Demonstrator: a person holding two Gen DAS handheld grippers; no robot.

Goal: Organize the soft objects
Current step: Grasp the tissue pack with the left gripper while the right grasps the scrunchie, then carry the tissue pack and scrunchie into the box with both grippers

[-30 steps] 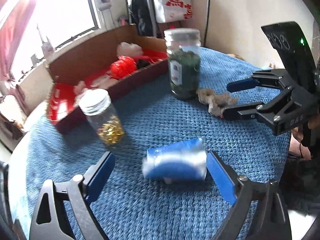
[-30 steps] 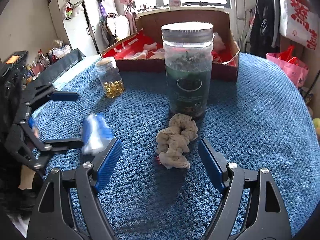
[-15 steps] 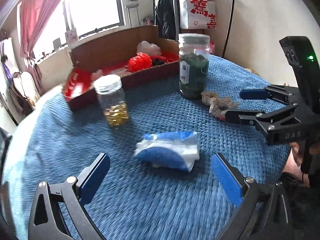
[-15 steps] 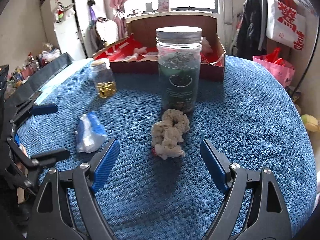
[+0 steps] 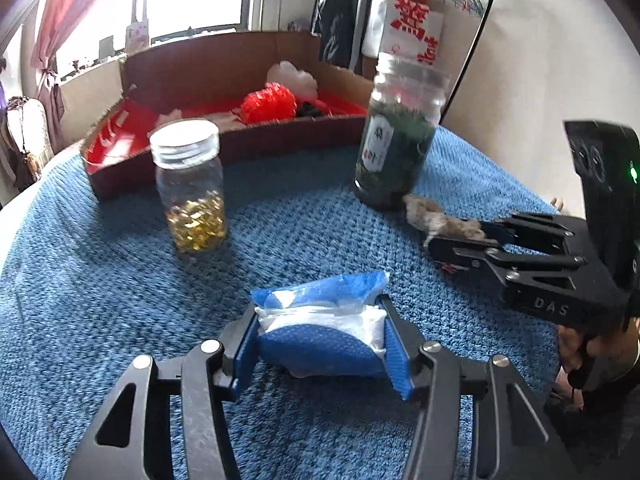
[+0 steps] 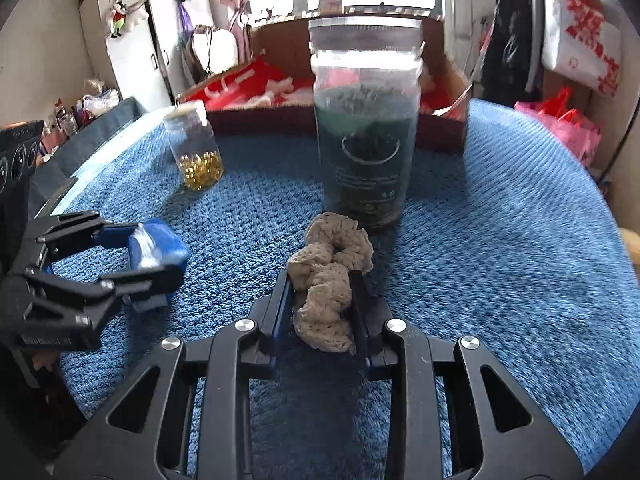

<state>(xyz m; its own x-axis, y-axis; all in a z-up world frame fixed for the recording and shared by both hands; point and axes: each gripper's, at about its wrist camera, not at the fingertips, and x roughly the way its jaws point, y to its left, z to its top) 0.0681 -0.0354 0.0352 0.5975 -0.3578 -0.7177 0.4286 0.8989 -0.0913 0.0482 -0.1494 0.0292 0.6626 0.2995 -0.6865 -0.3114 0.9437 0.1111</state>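
Both grasps made, neither item delivered. My left tool [image 5: 322, 344] is closed on the blue-and-white soft pack [image 5: 320, 330], which sits pinched between the blue pads low over the blue knitted tabletop [image 5: 100, 300]. My right tool [image 6: 320, 304] is clamped on the beige scrunchie [image 6: 326, 276], whose far loop lies just in front of the dark-filled jar [image 6: 366, 120]. The cardboard box [image 5: 224, 68] at the far edge already holds a red mesh item [image 5: 269, 102] and a white fluffy piece [image 5: 291, 77], so I judge it the destination; two carries and two releases remain. The small jar of yellow capsules [image 5: 191, 184] stands near the box and, being hard, probably stays put.

Whether either item has lifted clear of the tabletop I cannot tell. The large jar hides much of the box interior in the right wrist view, and motion blur softens that view's edges.
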